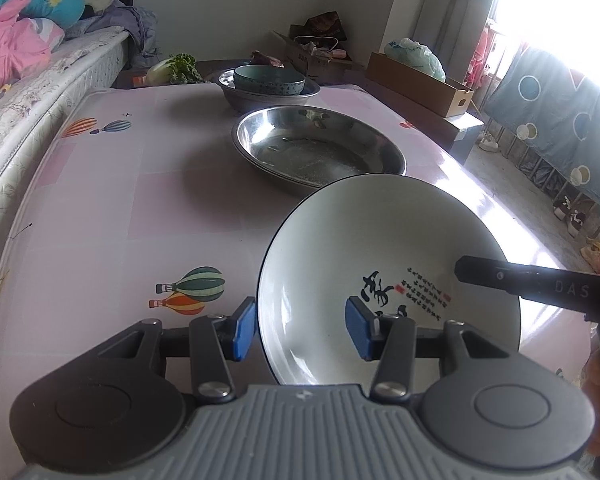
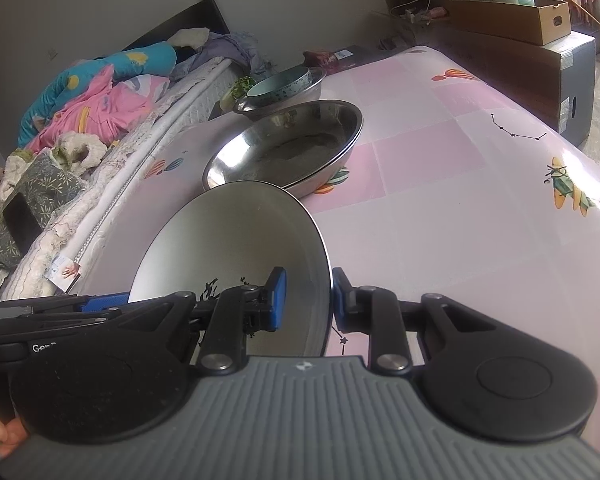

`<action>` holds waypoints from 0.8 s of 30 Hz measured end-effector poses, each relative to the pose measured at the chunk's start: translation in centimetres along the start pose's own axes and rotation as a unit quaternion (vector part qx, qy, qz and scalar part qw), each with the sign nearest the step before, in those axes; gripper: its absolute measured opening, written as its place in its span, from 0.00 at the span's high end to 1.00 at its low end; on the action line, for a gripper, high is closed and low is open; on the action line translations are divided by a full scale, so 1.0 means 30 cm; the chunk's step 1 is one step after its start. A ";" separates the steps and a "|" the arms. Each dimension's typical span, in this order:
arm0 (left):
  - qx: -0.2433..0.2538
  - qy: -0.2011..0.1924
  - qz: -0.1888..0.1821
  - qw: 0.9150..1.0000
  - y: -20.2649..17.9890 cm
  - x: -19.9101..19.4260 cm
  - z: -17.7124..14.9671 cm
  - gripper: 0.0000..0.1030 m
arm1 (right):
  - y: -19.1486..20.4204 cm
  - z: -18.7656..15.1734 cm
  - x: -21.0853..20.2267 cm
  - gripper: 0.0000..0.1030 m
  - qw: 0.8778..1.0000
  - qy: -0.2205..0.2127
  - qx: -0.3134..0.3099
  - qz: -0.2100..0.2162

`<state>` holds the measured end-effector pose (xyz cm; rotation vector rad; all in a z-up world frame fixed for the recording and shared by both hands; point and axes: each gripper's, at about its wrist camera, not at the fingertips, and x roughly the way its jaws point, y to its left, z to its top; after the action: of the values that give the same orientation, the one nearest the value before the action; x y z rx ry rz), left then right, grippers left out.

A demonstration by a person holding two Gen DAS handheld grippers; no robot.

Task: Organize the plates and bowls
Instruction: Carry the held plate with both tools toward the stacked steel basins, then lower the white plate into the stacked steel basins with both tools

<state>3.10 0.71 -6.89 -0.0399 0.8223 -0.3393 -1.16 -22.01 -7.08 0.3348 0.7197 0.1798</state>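
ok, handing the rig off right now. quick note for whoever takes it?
Right tongs: shut on the rim of the white plate, which is tilted over the table.
Left tongs: straddling the plate's rim on the other side; can't tell if they grip.
Steel dishes: stacked mid-table, just beyond the plate.
Teal bowl: sits in a steel basin behind them.
Done: bowl nested, steel dishes stacked.
Left: place the plate, probably on the steel stack, though that is a guess.
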 end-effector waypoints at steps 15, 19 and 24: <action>-0.017 -0.011 0.007 1.000 0.042 -0.023 0.014 0.53 | 0.040 0.026 0.000 0.77 1.000 0.003 -0.015 0.006; -0.020 -0.015 0.011 1.000 0.047 -0.029 0.023 0.53 | 0.054 0.040 0.011 0.77 1.000 0.004 -0.017 0.010; -0.023 -0.015 0.013 1.000 0.056 -0.022 0.042 0.53 | 0.056 0.057 0.024 0.77 1.000 0.005 -0.016 0.013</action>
<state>4.08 2.37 -5.83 -0.0781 0.8001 -0.2944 0.45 -20.66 -5.70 0.3132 0.7213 0.2164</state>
